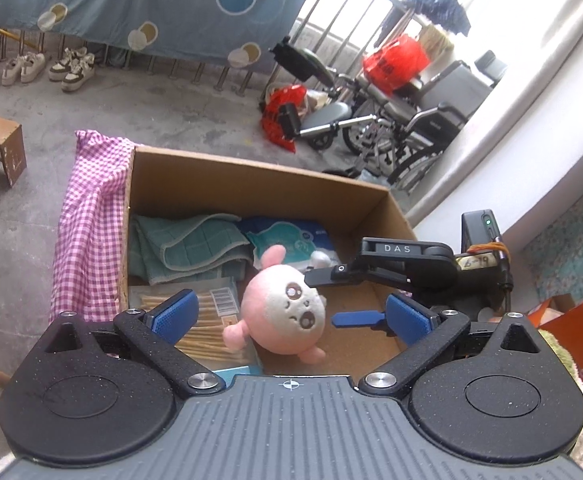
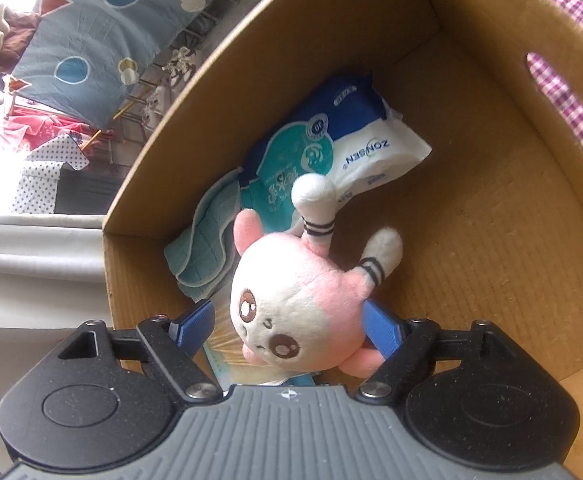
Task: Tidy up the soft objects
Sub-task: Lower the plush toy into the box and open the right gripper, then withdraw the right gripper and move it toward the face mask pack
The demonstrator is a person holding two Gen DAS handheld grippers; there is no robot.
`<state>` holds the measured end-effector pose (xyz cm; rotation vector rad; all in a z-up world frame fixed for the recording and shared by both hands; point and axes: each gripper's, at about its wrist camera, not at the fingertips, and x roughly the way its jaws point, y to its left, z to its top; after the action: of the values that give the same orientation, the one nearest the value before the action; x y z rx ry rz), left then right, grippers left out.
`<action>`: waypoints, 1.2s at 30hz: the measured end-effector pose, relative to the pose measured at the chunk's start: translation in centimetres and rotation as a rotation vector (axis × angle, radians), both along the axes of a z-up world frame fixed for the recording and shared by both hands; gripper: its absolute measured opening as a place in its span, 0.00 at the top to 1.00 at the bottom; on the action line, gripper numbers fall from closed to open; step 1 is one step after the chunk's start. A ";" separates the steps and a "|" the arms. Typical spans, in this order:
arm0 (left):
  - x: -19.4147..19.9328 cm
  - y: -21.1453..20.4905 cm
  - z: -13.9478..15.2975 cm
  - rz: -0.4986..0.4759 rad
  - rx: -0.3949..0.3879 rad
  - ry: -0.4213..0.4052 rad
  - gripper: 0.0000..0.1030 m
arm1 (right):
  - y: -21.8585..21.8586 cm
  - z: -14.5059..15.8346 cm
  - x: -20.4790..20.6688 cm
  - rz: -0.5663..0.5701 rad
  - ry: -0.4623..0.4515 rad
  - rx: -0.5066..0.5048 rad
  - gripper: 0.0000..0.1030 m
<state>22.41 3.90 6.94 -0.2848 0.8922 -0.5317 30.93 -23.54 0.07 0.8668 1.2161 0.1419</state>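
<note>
Left claw (image 1: 289, 316): jaws spread wide, nothing between the blue pads, holding nothing. It hangs above the near edge of the cardboard box (image 1: 251, 172), looking down into it.

Right claw (image 2: 289, 326): jaws wide apart w/ the plush toy (image 2: 291, 300) between them. Right pad sits against the toy's pink side at approx 3 o'clock; left pad stands clear of the toy's face at 9 o'clock, gap visible. So no squeeze on it, toy not gripped. In the left wrist view the right claw (image 1: 355, 296) reaches into the box from 3 o'clock, one blue finger tip just beside the toy's face.

Plush toy (image 1: 281, 312): round pink-and-white body, brown eyes, lies inside the box near its front-centre, resting partly on a flat clear pack of pale sticks (image 1: 207, 320). Its two white ears w/ dark stripes point toward 12–1 o'clock in the right wrist view.

Also in the box: folded teal towel (image 1: 187, 246) at the back left, approx 10 o'clock from the toy; blue-and-white tissue pack (image 2: 331, 140) at 12 o'clock, touching the towel's edge. One ear lies over the tissue pack.

Pink checked cloth (image 1: 87, 224) drapes over the box's left wall. Box floor at 3 o'clock of the toy is bare cardboard. Box stands on a grey concrete floor (image 1: 171, 96); wheelchair (image 1: 403, 128) and shoes (image 1: 47, 66) well apart, far bkgd.
</note>
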 end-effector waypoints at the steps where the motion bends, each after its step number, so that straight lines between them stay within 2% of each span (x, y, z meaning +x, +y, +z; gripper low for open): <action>1: -0.3 0.2 0.3 0.003 -0.007 -0.009 0.02 | -0.1 0.2 -0.1 0.000 -0.008 -0.001 0.19; 5: -1.9 1.2 1.3 0.022 -0.027 -0.040 0.02 | -0.8 1.4 -1.1 -0.007 -0.037 0.007 0.19; 8: -3.4 2.0 1.6 0.029 -0.031 -0.057 0.01 | -1.2 3.5 -3.0 0.030 -0.103 0.021 0.19; 13: -7.1 4.0 1.5 0.033 -0.039 -0.075 0.01 | -1.9 7.5 -9.2 0.125 -0.253 0.080 0.18; 17: -9.6 5.3 -0.1 0.030 -0.027 -0.044 0.01 | -2.1 8.9 -15.0 0.192 -0.358 0.075 0.16; 20: -10.8 5.6 -2.3 0.036 -0.010 0.002 0.01 | -1.6 7.9 -18.8 0.219 -0.404 0.043 0.16; 22: -11.5 5.4 -4.3 0.042 -0.005 0.041 0.01 | -0.6 6.1 -20.9 0.226 -0.401 0.013 0.16; 23: -11.7 5.1 -5.3 0.042 -0.003 0.062 0.03 | 0.1 5.1 -21.7 0.238 -0.405 -0.001 0.20; 24: -12.0 4.9 -6.3 0.044 0.002 0.080 0.04 | 0.9 3.9 -22.4 0.247 -0.411 -0.028 0.29; 27: -12.5 3.7 -8.9 0.044 0.023 0.117 0.12 | 3.8 1.1 -23.6 0.257 -0.438 -0.191 0.41; 30: -12.8 2.4 -10.7 0.052 0.073 0.127 0.21 | 6.4 -1.1 -23.2 0.262 -0.475 -0.349 0.53; 33: -13.0 1.5 -11.6 0.048 0.157 0.117 0.21 | 7.3 -2.4 -22.2 0.267 -0.492 -0.335 0.58; 36: -13.2 1.0 -12.0 0.031 0.198 0.106 0.21 | 6.9 -3.3 -21.6 0.250 -0.502 -0.362 0.60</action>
<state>9.24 4.86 -5.01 -0.1475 1.0334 -0.3985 9.32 -16.62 -3.25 0.3295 0.8339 0.3108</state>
